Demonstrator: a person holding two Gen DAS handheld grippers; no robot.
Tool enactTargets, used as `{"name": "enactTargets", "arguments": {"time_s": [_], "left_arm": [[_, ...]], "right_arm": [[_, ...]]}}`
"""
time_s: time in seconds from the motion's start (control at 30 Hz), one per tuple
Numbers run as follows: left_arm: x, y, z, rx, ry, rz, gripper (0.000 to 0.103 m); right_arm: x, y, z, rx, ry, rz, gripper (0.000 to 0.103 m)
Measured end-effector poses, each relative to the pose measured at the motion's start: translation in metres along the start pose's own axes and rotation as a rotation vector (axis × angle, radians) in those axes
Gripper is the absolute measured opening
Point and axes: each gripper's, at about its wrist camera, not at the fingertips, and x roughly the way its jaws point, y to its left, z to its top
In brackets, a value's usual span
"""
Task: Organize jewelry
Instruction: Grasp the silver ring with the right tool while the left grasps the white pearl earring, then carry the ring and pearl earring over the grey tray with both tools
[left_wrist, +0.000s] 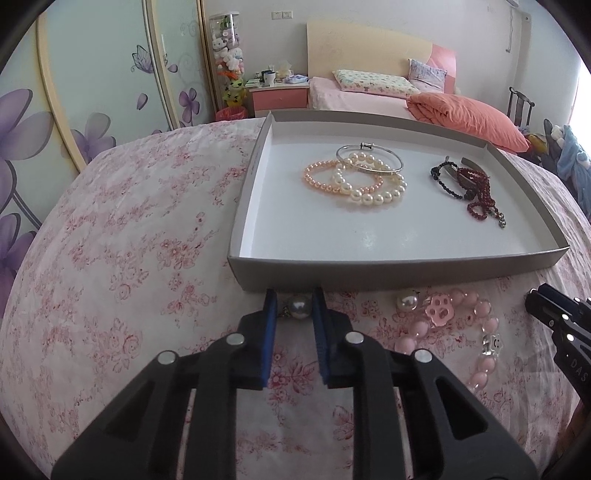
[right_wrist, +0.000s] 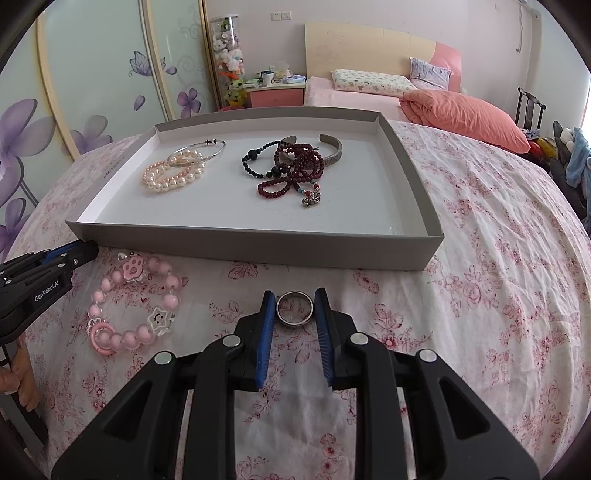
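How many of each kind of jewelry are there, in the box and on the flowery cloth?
Bead bracelets: 5 (peach bracelet, white bracelet, black bracelet, dark red bracelet, pink bracelet)
Metal bangles: 2 (thin bangle, wide bangle)
Single pearls: 2 (left pearl, right pearl)
Rings: 1 (ring)
Total: 10

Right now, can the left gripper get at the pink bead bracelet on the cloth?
Probably not yet: the left gripper is shut on a pearl earring. Otherwise the pink bracelet lies uncovered on the cloth right beside it.
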Motion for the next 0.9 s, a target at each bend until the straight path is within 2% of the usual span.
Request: {"name": "enactTargets", "arguments": {"time_s": [0.47,0.7,0.9], "left_arm": [[-0.02,0.022,-0.026,-0.004,0.002,-0.038,0.02],[-0.03,0.026,-0.034,-0.03,0.0,-0.074,0.02],[-0.048,0.025,-0.038,-0.021,-0.057,-0.081,0.02]], "right_arm": [[-0.007,0.007,-0.009,-0.001,-0.003,0.013,0.023],[-0.028,0.007,-0.01,0.013,-0.063,0.027,0.023],[-0.048,0.011,-0.008,0.011,-0.126,0.04,0.023]]}}
